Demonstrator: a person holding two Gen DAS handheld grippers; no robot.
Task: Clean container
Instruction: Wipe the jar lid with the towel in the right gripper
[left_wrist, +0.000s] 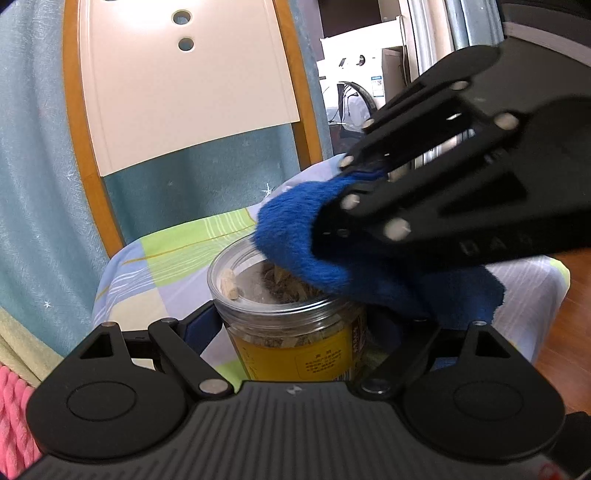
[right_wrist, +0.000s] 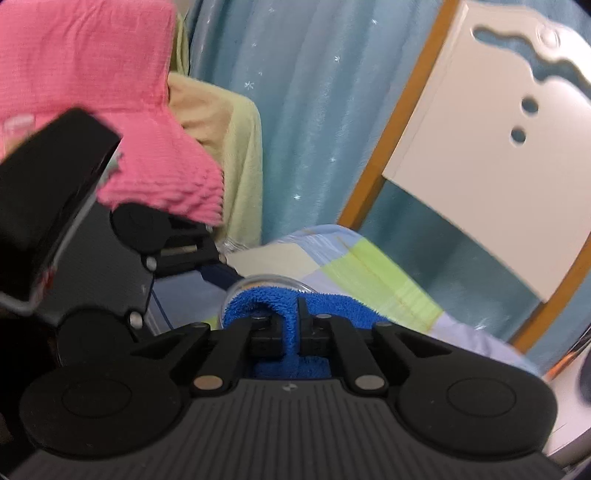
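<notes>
Behind everything hangs a blue-green curtain (left_wrist: 40, 155) with small white stars, and in front of it stands a chair with a cream backrest (left_wrist: 184, 81) in an orange wooden frame. On the seat lies a patchwork cushion (left_wrist: 177, 254) in pale blue, green and cream squares. At the left side in my right wrist view I see a pink textile (right_wrist: 110, 110) and a pale yellow one (right_wrist: 236, 147) draped beside it.

My left gripper (left_wrist: 291, 321) has its jaws closed around the container (left_wrist: 295, 332), a clear plastic jar with a yellow label, standing upright above the cushion. The jar has no lid on it, and inside I can see brownish dried pieces and one pale small piece near the rim.

My right gripper (right_wrist: 293, 325) comes from the right side and its jaws are clamped on a blue cloth (left_wrist: 310, 243). The cloth is fluffy and folded over the jaw tips. It is pressed on the right part of the open mouth of the jar, touching the rim, and its loose end hangs down beside the jar to the right.
</notes>
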